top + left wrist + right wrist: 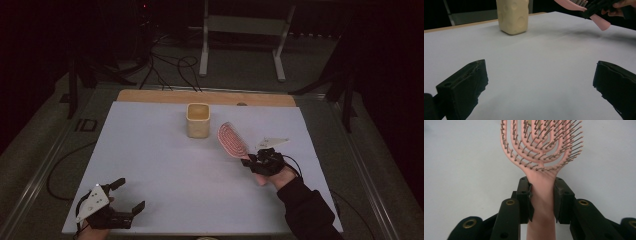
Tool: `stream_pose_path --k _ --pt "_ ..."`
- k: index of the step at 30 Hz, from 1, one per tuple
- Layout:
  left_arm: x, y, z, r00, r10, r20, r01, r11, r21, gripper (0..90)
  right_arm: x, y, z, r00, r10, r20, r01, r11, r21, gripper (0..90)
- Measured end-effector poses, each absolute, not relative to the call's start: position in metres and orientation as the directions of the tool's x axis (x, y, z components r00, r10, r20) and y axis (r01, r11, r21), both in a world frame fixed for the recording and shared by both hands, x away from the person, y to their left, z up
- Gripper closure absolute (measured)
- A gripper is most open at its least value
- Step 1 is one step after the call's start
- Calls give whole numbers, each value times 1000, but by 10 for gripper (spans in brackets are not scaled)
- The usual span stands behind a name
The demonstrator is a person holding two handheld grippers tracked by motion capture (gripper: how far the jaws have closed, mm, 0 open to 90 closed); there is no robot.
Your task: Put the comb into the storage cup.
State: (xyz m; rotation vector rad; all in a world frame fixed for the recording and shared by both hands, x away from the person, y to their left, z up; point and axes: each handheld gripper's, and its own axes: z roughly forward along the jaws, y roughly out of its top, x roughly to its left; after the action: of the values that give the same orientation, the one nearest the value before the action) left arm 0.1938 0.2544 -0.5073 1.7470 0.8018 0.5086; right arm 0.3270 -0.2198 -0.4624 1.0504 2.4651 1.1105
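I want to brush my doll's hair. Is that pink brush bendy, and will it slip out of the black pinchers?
The pink hairbrush probably bends a little: its head is thin open loops, not a solid slab. It likely feels light for the same reason. It shouldn't slip easily, since the right gripper squeezes the handle from both sides, though the handle looks smooth.

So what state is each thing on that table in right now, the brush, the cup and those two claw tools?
Pink hairbrush: lifted off the table, gripped by its handle, bristles facing up.
Beige cup: upright, open top; inside not visible.
Right gripper: shut on the hairbrush handle.
Left gripper: open, holding nothing, low over the white table.
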Motion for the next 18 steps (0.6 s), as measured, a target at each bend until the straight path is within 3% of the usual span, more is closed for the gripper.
stream_pose_path --k 18 --pt "195 250 -506 682 730 -49 280 -199 939 4 283 -223 -466 -686 728 7 428 395 813 702"
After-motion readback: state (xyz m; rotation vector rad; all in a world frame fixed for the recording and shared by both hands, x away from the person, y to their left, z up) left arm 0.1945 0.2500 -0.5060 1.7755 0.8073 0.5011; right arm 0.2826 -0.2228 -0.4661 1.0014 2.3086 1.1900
